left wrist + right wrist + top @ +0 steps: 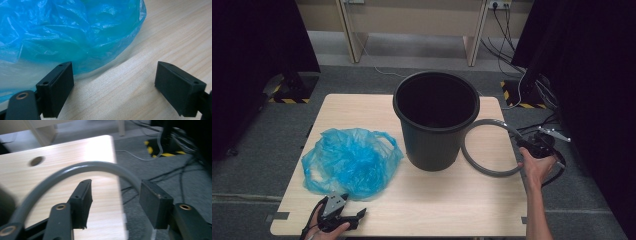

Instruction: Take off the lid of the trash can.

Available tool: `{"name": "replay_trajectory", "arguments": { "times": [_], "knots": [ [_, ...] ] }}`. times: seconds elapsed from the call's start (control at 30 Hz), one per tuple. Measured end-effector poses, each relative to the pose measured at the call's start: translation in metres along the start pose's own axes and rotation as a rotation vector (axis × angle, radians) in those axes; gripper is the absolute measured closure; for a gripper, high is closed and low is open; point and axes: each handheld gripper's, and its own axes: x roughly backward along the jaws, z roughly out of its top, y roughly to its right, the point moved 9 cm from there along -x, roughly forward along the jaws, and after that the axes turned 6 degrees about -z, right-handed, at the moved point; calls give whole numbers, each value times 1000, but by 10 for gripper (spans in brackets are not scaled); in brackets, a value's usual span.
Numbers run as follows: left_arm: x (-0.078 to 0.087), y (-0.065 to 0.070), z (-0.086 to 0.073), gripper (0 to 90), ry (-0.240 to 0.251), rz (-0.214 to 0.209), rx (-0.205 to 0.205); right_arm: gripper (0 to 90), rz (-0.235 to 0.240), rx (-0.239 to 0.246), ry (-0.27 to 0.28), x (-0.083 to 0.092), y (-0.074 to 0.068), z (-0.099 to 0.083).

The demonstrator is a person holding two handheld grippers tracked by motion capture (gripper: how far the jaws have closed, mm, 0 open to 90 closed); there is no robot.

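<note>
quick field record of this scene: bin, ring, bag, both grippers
bin: black plastic bin, upright, mid-table
ring: grey ring flat on the table, right of the bin, partly over the table's right edge
bag: crumpled blue plastic bag, left of the bin
left gripper: left gripper jaws open, nothing between them, at the bag's near edge
right gripper: right gripper jaws open, the ring's arc passing between them, pads not pressing on it
table: light wooden table

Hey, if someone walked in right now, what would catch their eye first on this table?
The big black bucket standing upright at the middle of the wooden table draws the eye first. Left of it lies a crumpled blue plastic bag, with the left gripper open just in front of it. Right of the bucket lies a grey ring, near the right gripper.
</note>
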Motion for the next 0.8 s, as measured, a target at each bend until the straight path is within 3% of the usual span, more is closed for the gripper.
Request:
{"name": "replay_trajectory", "arguments": {
  "times": [0.03,0.27,0.8],
  "knots": [
    [0,0,0,147,-1,0,-1,359,30,16,-19,6,-9,-2],
    [0,0,0,146,0,0,0,241,86,56,-7,21,-28,-11],
    [0,0,0,147,-1,1,1,208,159,207,-7,65,-71,-68]
  ]
}}
